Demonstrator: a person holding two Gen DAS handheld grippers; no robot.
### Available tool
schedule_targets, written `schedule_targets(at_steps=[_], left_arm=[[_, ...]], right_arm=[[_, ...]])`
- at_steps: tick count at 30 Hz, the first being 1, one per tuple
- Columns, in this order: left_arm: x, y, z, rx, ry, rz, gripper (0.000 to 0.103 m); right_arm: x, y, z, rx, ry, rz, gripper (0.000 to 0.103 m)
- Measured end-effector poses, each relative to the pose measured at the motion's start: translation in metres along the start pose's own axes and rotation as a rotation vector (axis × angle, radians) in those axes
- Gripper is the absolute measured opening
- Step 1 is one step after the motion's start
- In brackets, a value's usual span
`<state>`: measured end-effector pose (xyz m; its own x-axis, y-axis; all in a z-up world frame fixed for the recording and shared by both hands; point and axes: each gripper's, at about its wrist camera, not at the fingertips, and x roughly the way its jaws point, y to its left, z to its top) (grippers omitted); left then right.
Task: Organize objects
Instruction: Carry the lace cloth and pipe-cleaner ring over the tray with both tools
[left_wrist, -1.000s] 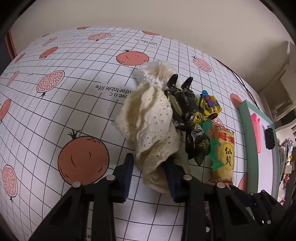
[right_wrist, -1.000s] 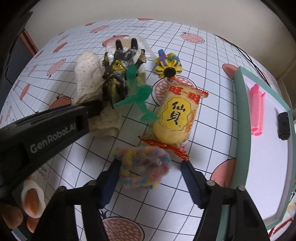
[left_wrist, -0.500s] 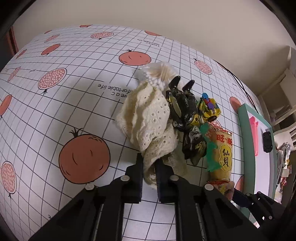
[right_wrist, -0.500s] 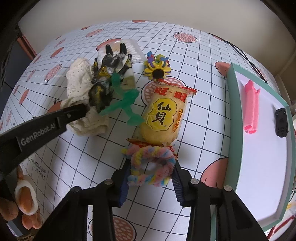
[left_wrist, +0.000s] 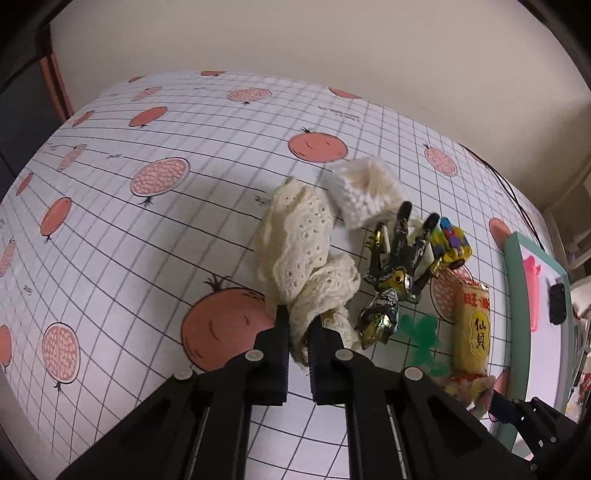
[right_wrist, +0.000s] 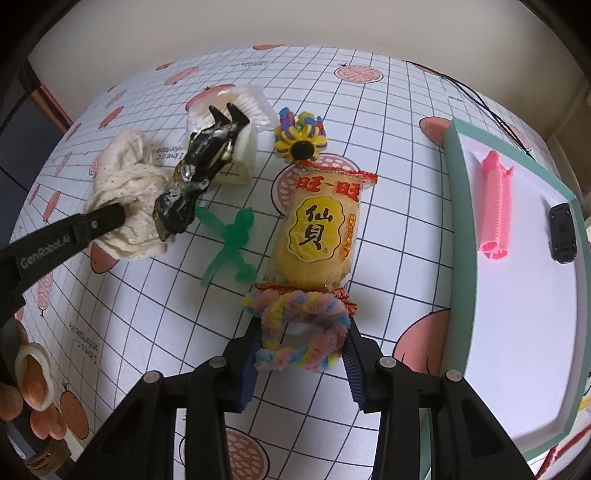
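Your left gripper (left_wrist: 298, 334) is clamped tight on the near end of the cream lace cloth (left_wrist: 299, 254); the cloth runs away from the pads in a crumpled roll across the pomegranate-print tablecloth (left_wrist: 147, 229); at its far end sits a white bristly block (left_wrist: 364, 192), perhaps a brush, though blur makes that uncertain; just right of the cloth lies a black-and-gold toy figure (left_wrist: 397, 266); beside it a green plastic figure (left_wrist: 421, 339) lies flat, then a yellow snack packet (left_wrist: 474, 325); a small multicoloured toy (left_wrist: 452, 242) sits past the figure; at the right edge you have a teal-rimmed tray (left_wrist: 513, 295) holding a pink item (left_wrist: 532, 291) and a small black one (left_wrist: 556, 303).
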<state>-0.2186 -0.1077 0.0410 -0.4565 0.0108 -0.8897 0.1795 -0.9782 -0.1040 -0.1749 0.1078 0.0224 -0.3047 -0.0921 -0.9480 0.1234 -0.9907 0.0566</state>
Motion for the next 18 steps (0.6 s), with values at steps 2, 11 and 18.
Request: schedule_targets(at_steps=[2,11,18], left_arm=[[-0.003,0.002,0.002,-0.012,-0.010,0.009,0.008],[-0.032,0.009,0.010,-0.035,-0.102,0.030,0.008],[-0.060,0.006,0.017,-0.034,-0.184,0.016,0.008]], right_arm=[[-0.004,-0.003,0.001,0.006,-0.010,0.007,0.042],[-0.022,0.017,0.011,0.037,-0.103,0.033,0.042],[-0.026,0.021,0.018,0.046,-0.173,0.048,0.042]])
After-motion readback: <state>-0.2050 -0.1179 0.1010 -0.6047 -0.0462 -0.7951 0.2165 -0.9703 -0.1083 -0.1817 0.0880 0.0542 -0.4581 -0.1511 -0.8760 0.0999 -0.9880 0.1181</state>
